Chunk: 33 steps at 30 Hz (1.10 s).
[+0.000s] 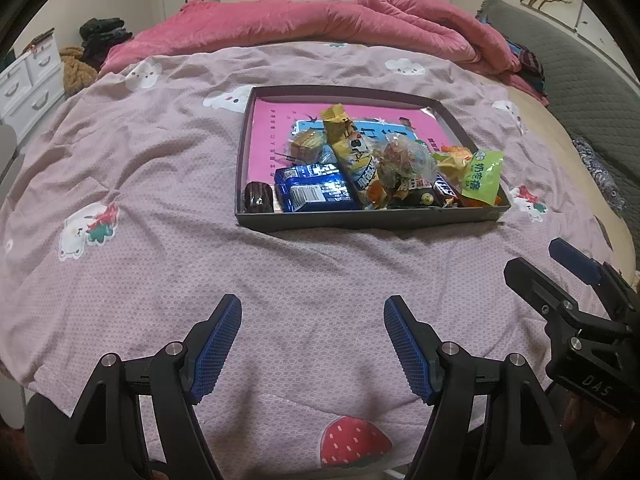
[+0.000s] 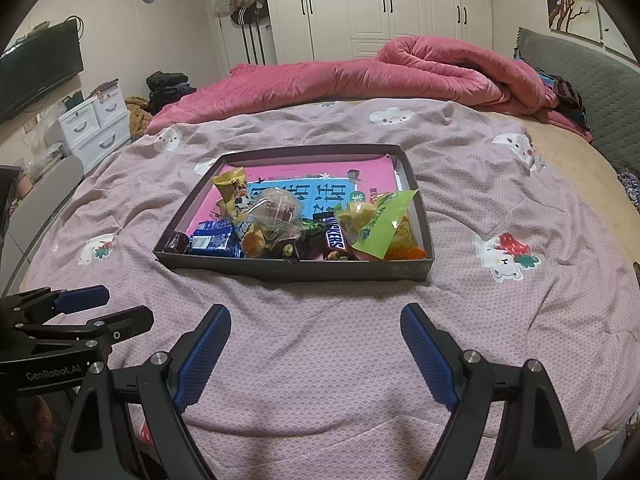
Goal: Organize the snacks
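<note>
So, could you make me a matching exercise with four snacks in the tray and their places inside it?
Things:
1. blue pack
2. green bag
3. yellow pack
4. dark brown snack

Places in the tray:
A. near left corner
B. right end
C. beside the dark brown snack, by the near wall
D. middle, reaching toward the far side

Pairs: 1-C, 2-B, 3-D, 4-A

- Bedsheet (image 1: 168,184): mauve, tiny white lattice print, cartoon bears and strawberries.
- Quilt (image 2: 360,76): deep pink.
- Tray (image 2: 288,270): dark walls, pink and blue floor.
- Biscuit pack (image 1: 312,192): shiny blue.
- Pouch (image 1: 482,178): lime green.
</note>
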Tool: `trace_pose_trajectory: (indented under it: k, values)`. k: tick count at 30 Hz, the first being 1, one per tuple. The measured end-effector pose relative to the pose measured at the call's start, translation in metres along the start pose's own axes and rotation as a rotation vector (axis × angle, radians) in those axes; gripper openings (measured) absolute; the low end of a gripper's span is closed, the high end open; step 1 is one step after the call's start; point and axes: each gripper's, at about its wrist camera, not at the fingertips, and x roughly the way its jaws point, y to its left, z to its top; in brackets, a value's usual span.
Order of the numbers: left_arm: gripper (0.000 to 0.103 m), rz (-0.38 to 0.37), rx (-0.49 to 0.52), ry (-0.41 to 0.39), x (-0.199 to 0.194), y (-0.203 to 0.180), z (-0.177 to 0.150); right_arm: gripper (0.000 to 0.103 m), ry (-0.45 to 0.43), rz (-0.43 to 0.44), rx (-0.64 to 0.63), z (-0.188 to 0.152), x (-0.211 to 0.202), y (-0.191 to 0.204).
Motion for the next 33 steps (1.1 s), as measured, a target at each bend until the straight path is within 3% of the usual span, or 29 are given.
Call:
trace_pose_trajectory:
  k: [33]
  values:
    - [0.075, 0.013, 0.030, -0.012, -0.0030, -0.0044, -0.0010, 0.087, 0.010, -0.009, 0.009, -0.0018, 0.0007, -0.0030]
